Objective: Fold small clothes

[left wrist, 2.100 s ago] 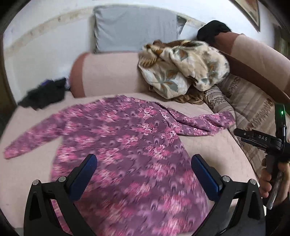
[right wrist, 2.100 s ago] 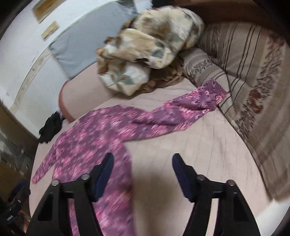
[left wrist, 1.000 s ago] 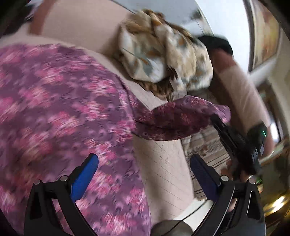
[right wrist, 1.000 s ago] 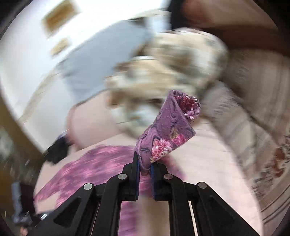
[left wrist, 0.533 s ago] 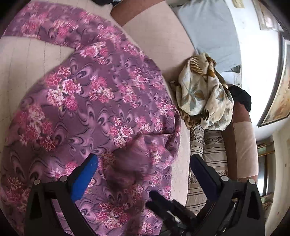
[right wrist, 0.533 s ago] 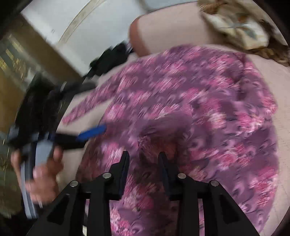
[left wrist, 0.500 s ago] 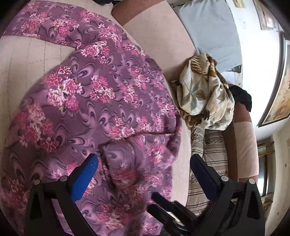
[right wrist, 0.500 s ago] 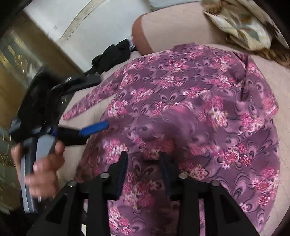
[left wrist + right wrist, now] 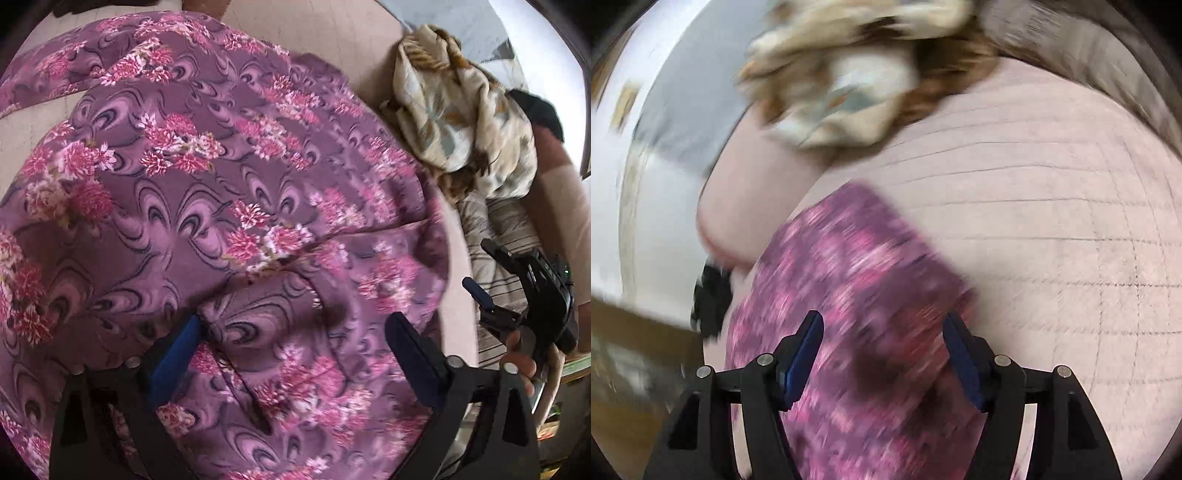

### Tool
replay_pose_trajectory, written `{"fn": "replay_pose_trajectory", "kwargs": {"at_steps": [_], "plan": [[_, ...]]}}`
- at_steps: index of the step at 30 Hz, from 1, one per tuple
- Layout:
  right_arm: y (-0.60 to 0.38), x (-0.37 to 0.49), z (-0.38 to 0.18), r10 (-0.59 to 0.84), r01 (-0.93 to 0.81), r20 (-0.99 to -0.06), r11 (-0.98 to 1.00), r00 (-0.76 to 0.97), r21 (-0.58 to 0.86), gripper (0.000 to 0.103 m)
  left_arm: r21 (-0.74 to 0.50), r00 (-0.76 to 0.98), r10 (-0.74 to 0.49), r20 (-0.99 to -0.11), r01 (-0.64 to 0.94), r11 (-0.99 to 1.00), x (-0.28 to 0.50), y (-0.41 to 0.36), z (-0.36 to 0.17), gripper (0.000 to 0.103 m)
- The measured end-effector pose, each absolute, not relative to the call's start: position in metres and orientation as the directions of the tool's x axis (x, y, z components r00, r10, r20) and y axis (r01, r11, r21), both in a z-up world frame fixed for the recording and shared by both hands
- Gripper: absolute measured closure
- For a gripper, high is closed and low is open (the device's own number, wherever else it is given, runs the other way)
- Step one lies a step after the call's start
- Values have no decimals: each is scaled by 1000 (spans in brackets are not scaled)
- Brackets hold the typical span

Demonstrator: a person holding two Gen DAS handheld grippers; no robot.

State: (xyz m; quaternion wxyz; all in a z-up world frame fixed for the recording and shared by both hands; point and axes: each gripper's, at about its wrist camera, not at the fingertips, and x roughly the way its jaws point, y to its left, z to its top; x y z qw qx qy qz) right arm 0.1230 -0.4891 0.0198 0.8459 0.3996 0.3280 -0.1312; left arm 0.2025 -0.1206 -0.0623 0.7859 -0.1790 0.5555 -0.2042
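A purple floral garment (image 9: 221, 192) lies spread on the pink quilted bed (image 9: 1052, 221). One sleeve (image 9: 314, 295) lies folded back over its body. My left gripper (image 9: 295, 332) hovers close over that folded sleeve. Its jaws are wide and closing a little, with sleeve fabric between them but not pinched. My right gripper (image 9: 884, 343) is empty and its jaws are opening. It hangs over the garment's blurred right edge (image 9: 857, 266). In the left wrist view the right gripper (image 9: 484, 271) sits in a hand, off the garment's right side.
A crumpled cream floral blanket (image 9: 461, 110) lies at the back right, with a striped cushion (image 9: 491, 229) below it. A grey pillow (image 9: 683, 103) leans on the wall. A black item (image 9: 709, 299) lies at the bed's far left edge.
The right gripper carried the sleeve over the garment's body, opened and let it go, then drew back to the right. The left gripper came down closer to the folded sleeve.
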Motion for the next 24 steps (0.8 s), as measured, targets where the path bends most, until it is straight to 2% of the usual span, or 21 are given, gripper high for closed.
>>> {"fn": "replay_pose_trajectory", "kwargs": {"at_steps": [2,3,4,5,6,7,8,9,11,12,15,17,20,22,23,24], "plan": [[-499,123,2,84,462,-651,635,755,619,32,-501,323,-511,-797,121,857,200,-121,-60,16],[-504,122,-5,104,455,-639,615,762,643,39,-507,320,-516,-795,116,854,202,-123,-59,29],[-509,121,-7,117,452,-626,593,771,667,40,-522,312,-529,-789,114,845,204,-124,-59,51],[-515,120,-8,128,436,-597,566,792,700,40,-554,294,-559,-775,110,825,206,-124,-59,61],[-514,122,-8,130,428,-587,561,799,708,40,-580,283,-586,-760,112,807,207,-124,-59,80],[-513,123,-8,133,427,-591,567,796,704,41,-590,278,-598,-752,120,798,206,-124,-57,91],[-508,130,-10,142,430,-612,589,778,684,51,-582,288,-591,-754,126,803,204,-123,-54,96],[-504,135,-12,144,438,-633,606,761,664,68,-583,301,-589,-750,121,803,201,-120,-46,98],[-497,140,-16,111,468,-668,630,736,620,87,-644,329,-640,-694,113,756,193,-108,-24,98],[-495,137,-14,97,471,-662,628,743,620,89,-684,368,-676,-638,132,718,185,-95,2,98],[-489,125,-2,95,436,-627,639,773,634,92,-721,451,-707,-545,178,670,161,-61,59,98],[-480,124,5,107,402,-617,670,780,624,92,-728,488,-707,-512,190,658,151,-46,78,98],[-461,137,-2,176,354,-622,691,763,630,90,-685,532,-655,-537,178,707,141,-27,85,98],[-454,145,-13,222,341,-636,691,739,638,79,-581,588,-541,-601,142,801,135,-15,75,98],[-451,147,-17,224,348,-650,696,726,628,68,-548,564,-506,-653,109,829,140,-10,60,98],[-448,148,-21,212,364,-666,701,715,613,49,-548,524,-505,-686,86,832,145,-10,50,98]]}}
